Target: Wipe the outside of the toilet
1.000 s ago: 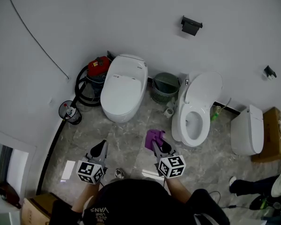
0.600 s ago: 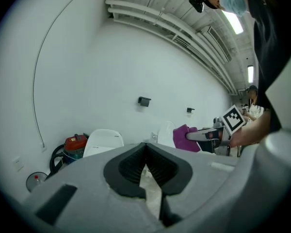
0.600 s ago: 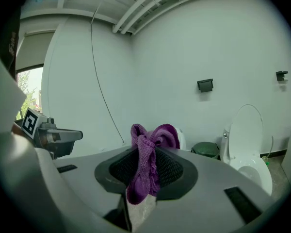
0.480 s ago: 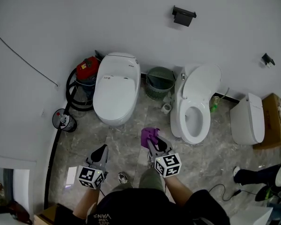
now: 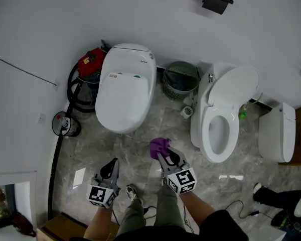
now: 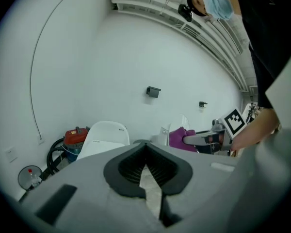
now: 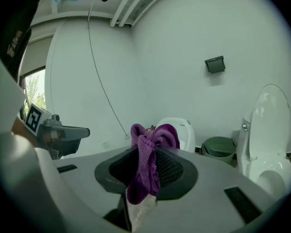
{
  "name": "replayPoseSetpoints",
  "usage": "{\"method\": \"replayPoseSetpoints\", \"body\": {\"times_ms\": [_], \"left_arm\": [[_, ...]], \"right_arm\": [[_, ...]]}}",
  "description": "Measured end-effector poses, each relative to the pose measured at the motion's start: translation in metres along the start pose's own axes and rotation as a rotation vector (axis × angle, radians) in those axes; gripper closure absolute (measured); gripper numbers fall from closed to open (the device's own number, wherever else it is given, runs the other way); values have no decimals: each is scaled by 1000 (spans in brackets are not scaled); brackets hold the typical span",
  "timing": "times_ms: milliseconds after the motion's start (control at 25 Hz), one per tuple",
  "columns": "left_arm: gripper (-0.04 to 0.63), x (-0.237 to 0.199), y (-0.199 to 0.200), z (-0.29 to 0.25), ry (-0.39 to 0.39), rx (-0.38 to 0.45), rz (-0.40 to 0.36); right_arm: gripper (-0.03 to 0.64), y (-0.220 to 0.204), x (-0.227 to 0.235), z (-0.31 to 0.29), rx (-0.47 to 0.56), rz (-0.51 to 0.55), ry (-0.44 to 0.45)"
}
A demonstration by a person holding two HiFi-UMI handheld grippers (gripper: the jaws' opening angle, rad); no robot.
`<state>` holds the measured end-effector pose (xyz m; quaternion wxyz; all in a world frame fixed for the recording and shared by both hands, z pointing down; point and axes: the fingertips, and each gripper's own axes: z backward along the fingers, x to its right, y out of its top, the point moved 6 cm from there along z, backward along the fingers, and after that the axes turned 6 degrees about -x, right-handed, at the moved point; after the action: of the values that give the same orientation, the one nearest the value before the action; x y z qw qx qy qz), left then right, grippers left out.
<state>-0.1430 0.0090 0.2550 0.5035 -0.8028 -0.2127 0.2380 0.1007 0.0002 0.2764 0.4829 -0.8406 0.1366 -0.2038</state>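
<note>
Approach step, I judge: the right tool (image 5: 162,153) pinches a purple cloth (image 5: 159,145), the left tool (image 5: 114,163) is closed on nothing, and with the closed-lid toilet (image 5: 124,87) ahead-left and the open-lid toilet (image 5: 221,119) ahead-right, both apart, the cloth must next reach an outer shell.

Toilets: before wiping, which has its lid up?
The toilet right of the green basket: lid raised, bowl showing. The toilet beside the red vacuum is shut.

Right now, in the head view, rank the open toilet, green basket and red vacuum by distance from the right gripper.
1. Open toilet, just right of the right gripper.
2. Green basket, ahead by the wall.
3. Red vacuum, far ahead-left, by the wall.
</note>
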Motion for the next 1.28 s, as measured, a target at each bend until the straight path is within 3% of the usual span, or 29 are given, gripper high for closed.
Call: {"method": "replayPoseSetpoints", "body": {"times_ms": [240,440,760,1280], "left_arm": [[589,-12,-46,-66,-1,-31,-6],[589,-17,-97,-110,27,-47,37],[589,-29,-175,-151,46,-23,36],[589,-85,-321,-233,48,85,-144]], "right_arm": [[515,-47,34,-57,-16,23,35],[515,-95,56,-104,-27,81,60],[515,-167,69,-168,8,189,149],[512,-274,80,-288,209,328,292]]}}
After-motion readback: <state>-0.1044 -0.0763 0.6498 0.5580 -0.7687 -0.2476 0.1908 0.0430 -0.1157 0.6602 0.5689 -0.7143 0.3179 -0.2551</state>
